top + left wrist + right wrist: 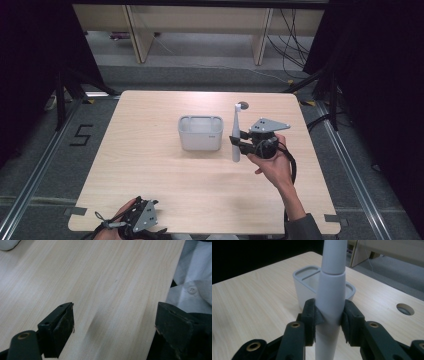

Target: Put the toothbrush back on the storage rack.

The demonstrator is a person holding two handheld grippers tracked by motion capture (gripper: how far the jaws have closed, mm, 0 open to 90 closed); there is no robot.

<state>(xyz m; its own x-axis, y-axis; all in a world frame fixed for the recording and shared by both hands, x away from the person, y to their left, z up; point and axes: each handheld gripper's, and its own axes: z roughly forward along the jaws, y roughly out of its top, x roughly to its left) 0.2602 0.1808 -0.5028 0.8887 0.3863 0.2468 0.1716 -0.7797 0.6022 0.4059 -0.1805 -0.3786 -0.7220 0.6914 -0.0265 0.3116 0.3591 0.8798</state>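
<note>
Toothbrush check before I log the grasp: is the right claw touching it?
Touching. The right gripper view shows the right claw with both jaws pressed against the white toothbrush handle.

We hold two black grippers. The right gripper (pixel 240 142) carries a grey three-cornered plate with small dark screw holes and trails a black cable; its jaws show brass-coloured pivot bushings. The left gripper (pixel 134 220) has the same plate. We wear a grey sleeve (pixel 305 227) on our right arm.
</note>
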